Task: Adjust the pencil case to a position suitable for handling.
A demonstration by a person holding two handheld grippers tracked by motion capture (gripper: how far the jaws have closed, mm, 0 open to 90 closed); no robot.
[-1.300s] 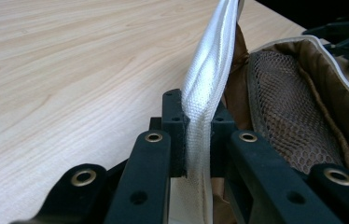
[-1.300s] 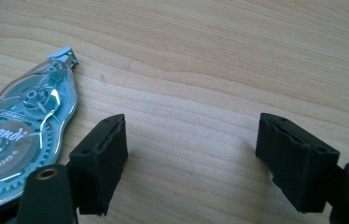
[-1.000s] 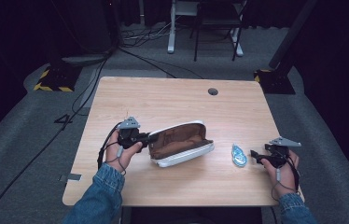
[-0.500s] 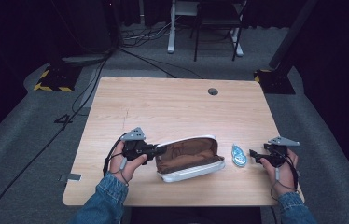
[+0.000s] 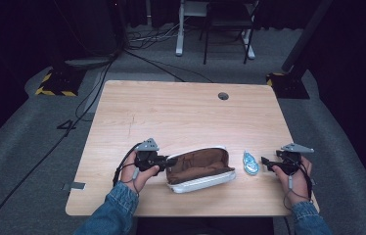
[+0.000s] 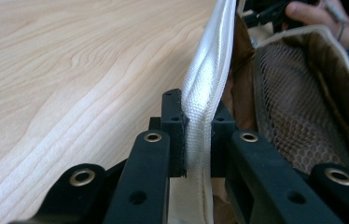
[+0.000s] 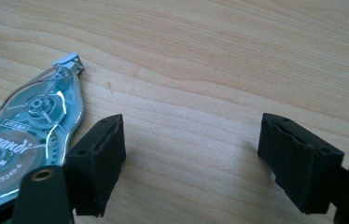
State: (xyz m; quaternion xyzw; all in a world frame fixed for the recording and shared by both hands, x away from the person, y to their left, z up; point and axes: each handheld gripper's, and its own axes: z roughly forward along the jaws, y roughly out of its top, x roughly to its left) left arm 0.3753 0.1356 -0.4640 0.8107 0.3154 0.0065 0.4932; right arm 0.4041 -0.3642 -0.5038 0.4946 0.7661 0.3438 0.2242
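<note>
My left gripper [image 5: 170, 160] is clamped on the white edge of the pouch [image 5: 200, 169]; in the left gripper view the two black pads pinch the white woven rim [image 6: 199, 116] tight, with no gap to either side of the fabric. The pouch lies on the table [image 5: 181, 115] near its front edge, roughly midway between my two hands, open side up, showing a brown lining and, in the left gripper view, a mesh pocket [image 6: 289, 116] inside. Its left end is the end I hold; its white shell rests on the wood. My right gripper [image 5: 265, 162] sits low at the right front of the table, pointing toward the pouch, its jaws standing well apart with nothing between them but bare wood. In the right gripper view the jaws [image 7: 191, 163] frame empty tabletop. A translucent blue tape dispenser [image 5: 250, 162] lies flat on the table between the pouch and my right gripper, just beside the pouch's right end and close to the jaw tips. In the right gripper view the dispenser [image 7: 28, 140] lies outside the left-hand jaw, just beside it, its nozzle pointing away from me. Whether that jaw touches it I cannot tell.
</note>
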